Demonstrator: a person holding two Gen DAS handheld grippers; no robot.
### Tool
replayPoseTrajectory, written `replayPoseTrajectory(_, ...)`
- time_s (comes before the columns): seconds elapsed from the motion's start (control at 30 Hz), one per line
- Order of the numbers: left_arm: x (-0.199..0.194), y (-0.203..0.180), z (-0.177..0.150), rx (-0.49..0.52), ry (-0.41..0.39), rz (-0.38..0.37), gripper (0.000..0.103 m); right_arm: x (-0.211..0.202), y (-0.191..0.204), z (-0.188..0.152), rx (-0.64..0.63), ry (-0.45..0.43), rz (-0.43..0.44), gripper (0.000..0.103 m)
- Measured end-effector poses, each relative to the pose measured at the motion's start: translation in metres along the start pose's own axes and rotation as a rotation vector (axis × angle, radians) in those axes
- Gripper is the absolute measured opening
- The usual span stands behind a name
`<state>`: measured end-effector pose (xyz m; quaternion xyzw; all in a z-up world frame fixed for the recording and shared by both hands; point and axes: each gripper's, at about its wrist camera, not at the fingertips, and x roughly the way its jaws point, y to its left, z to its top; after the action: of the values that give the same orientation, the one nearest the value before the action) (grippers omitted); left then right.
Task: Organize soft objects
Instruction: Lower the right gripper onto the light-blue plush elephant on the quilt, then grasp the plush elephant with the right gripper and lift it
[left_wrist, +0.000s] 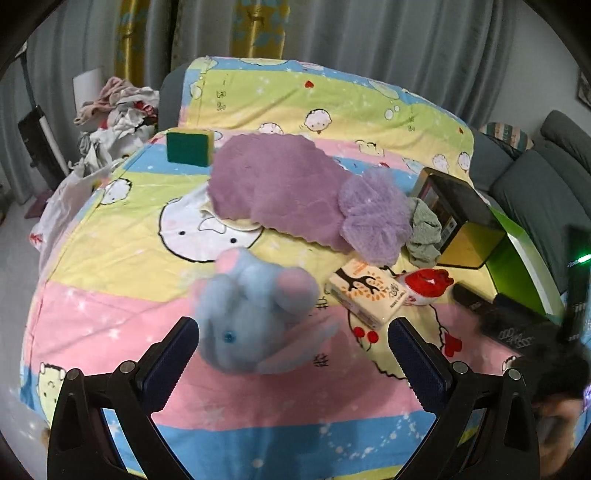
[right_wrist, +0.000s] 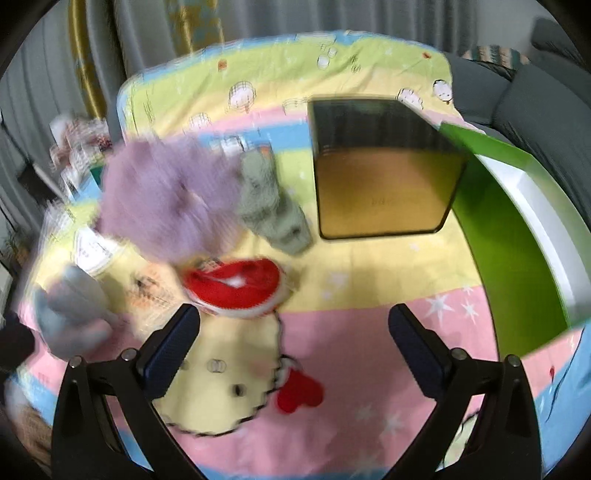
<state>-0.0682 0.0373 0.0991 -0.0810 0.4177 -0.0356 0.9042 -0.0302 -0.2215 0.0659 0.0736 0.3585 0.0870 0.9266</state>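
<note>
A blue and pink plush toy (left_wrist: 251, 314) lies on the patterned bedsheet (left_wrist: 110, 314), just ahead of my open left gripper (left_wrist: 293, 347), between its fingers but untouched. Behind it lie a purple towel (left_wrist: 273, 184), a purple mesh puff (left_wrist: 376, 218), a grey-green cloth (left_wrist: 424, 236), a tissue pack (left_wrist: 369, 291), a red and white soft item (left_wrist: 428, 284) and a green sponge (left_wrist: 189, 147). My right gripper (right_wrist: 293, 343) is open over bare sheet, with the red item (right_wrist: 236, 284) just past its left finger. The mesh puff (right_wrist: 166, 199) and grey-green cloth (right_wrist: 273, 206) are blurred.
A dark box with a yellow side (right_wrist: 384, 166) stands at the back right, next to a green and white container (right_wrist: 517, 229). A pile of clothes (left_wrist: 114, 118) sits off the bed's far left corner. A grey sofa (left_wrist: 546, 173) is at the right.
</note>
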Motion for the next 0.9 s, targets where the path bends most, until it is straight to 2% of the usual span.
replayPoseTrajectory(0.1, -0.004, 0.008, -0.002, -0.029, 0.002, -0.024, 0.101, -0.019, 0.011, 0.004, 0.024, 0.011, 0.099, 0.099)
replayPoseTrajectory(0.27, -0.008, 0.019, -0.007, -0.054, 0.002, -0.037, 0.093, -0.027, 0.035, 0.001, 0.006, 0.05, 0.185, 0.087)
replayPoseTrajectory(0.4, -0.012, 0.023, -0.009, -0.056, 0.002, -0.046, 0.087, -0.028, 0.058, 0.0, -0.029, 0.075, 0.198, 0.076)
replayPoseTrajectory(0.57, -0.017, 0.026, -0.01, -0.054, -0.009, -0.058, 0.086, -0.028, 0.076, -0.004, -0.07, 0.079, 0.168, 0.075)
replayPoseTrajectory(0.8, -0.008, 0.042, -0.011, -0.112, 0.023, -0.067, 0.086, -0.016, 0.097, 0.003, -0.092, 0.142, 0.258, 0.075)
replayPoseTrajectory(0.9, 0.001, 0.057, -0.014, -0.168, 0.044, -0.086, 0.086, -0.002, 0.108, 0.008, -0.109, 0.203, 0.317, 0.082)
